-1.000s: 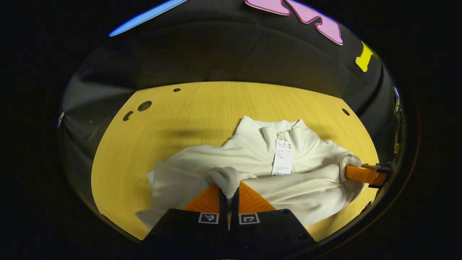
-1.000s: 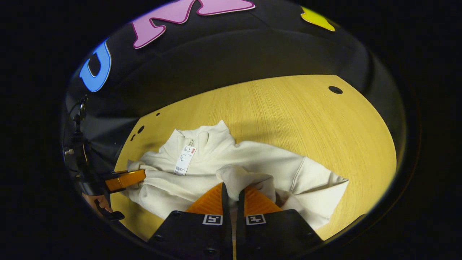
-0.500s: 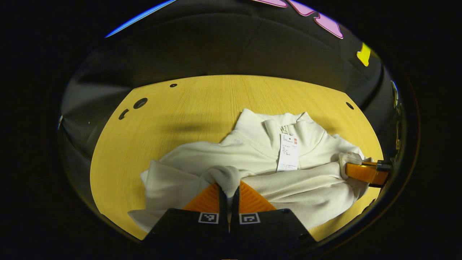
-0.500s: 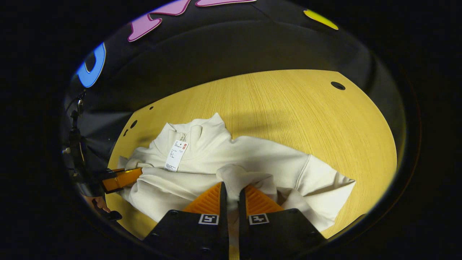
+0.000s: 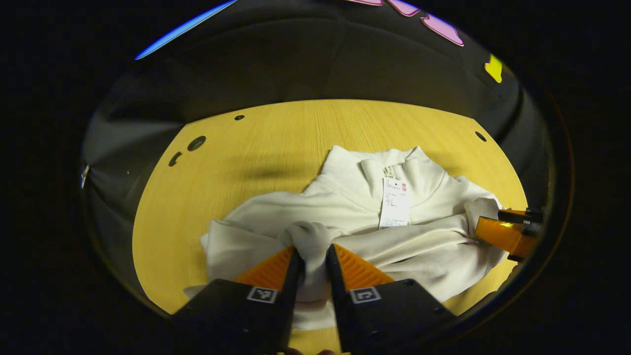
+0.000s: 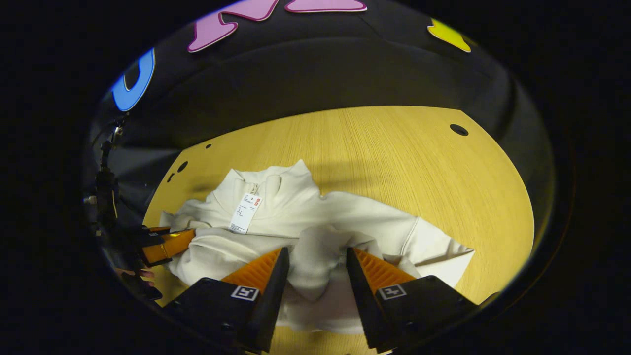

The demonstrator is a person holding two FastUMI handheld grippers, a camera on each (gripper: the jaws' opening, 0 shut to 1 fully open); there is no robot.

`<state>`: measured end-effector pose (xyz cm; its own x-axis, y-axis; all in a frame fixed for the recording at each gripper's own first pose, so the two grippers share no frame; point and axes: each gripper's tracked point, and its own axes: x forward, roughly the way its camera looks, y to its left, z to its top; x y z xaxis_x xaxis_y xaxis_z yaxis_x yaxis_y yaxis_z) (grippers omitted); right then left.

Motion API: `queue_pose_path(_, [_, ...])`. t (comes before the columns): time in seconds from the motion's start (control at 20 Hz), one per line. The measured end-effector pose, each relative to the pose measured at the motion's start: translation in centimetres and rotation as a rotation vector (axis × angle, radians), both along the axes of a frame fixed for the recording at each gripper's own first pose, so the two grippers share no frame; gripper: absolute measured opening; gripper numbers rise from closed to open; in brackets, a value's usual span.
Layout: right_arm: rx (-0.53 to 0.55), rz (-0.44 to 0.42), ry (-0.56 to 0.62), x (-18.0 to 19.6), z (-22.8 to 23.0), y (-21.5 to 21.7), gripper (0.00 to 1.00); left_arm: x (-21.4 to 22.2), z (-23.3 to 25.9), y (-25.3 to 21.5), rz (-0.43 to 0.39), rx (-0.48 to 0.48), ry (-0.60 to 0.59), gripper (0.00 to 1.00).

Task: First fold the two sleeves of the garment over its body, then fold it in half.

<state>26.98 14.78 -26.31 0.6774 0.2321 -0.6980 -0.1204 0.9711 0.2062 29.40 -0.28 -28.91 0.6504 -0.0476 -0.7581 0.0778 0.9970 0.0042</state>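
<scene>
Left gripper view
Garment: a cream-white knit top with a high collar [image 5: 345, 217] lies rumpled on the pale yellow wooden desk [image 5: 256, 148], nearer its right edge, collar toward the far edge.
Tag: a white paper hang tag [image 5: 394, 202] lies just below the collar.
Left gripper [image 5: 314, 256]: fingers parted a little, a bunched fold of a sleeve [image 5: 310, 236] between them; whether both press on it cannot be told.
Right gripper [image 5: 508, 231]: at the garment's right edge, touching the cloth.

Right gripper view
Garment: the same top [image 6: 345, 217] spreads over the near half of the desk [image 6: 419, 162]; its tag [image 6: 245, 212] lies by the collar.
Right gripper [image 6: 315, 256]: fingers wide apart, a loose fold of cloth [image 6: 315, 261] lying between them, ungripped.
Left gripper [image 6: 167, 244]: at the garment's left edge; a hand [image 6: 133, 273] shows below it near the desk's near edge.
</scene>
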Motion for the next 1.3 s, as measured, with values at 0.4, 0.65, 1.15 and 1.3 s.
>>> queue_pose_path(0.4, [0.021,-0.001,-0.076,-2.4,4.3,-1.7,0.95,-2.8,7.2,-0.1,-0.091,0.086,-0.254,0.77])
queue_pose_path(0.65, [0.047,0.012,-0.136,-5.5,7.1,-1.9,0.97,-6.2,11.1,-0.5,-0.093,0.070,-0.346,0.77])
queue_pose_path(1.15, [0.058,0.168,-0.269,-14.4,11.1,-1.2,0.98,-17.0,13.1,-2.3,-0.011,-0.090,-0.342,0.77])
queue_pose_path(1.3, [0.081,0.169,-0.237,-16.2,11.3,-1.3,0.98,-19.8,12.6,-1.8,0.029,-0.095,-0.325,0.77])
